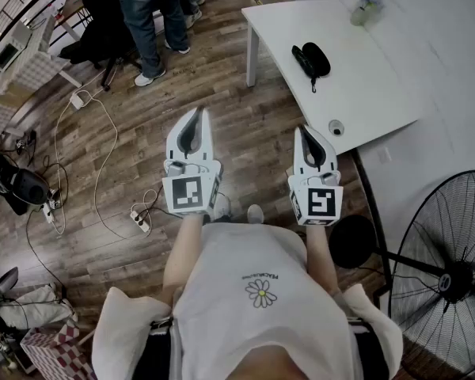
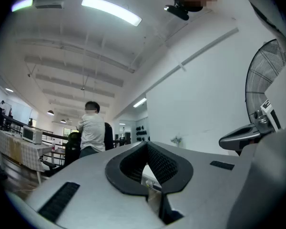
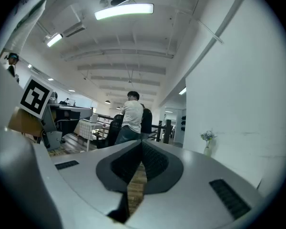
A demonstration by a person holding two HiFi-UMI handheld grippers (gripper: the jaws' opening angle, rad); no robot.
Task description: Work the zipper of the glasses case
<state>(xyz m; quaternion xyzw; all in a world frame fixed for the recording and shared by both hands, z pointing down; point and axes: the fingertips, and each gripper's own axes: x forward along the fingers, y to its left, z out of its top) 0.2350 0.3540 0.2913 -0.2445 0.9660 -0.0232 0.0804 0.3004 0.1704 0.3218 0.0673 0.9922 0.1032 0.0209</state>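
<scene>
Head view: the black glasses case (image 1: 311, 58) lies on the white table (image 1: 364, 101), well apart from the left gripper (image 1: 197, 113) and the right gripper (image 1: 307, 131). Left gripper view: the jaws are pressed together with nothing between them. Right gripper view: the jaws are likewise together and empty.

Black glasses case (image 1: 311, 57), white table (image 1: 364, 93)

wood floor (image 1: 245, 125), white table (image 1: 364, 93), standing fan (image 1: 451, 275)
</scene>
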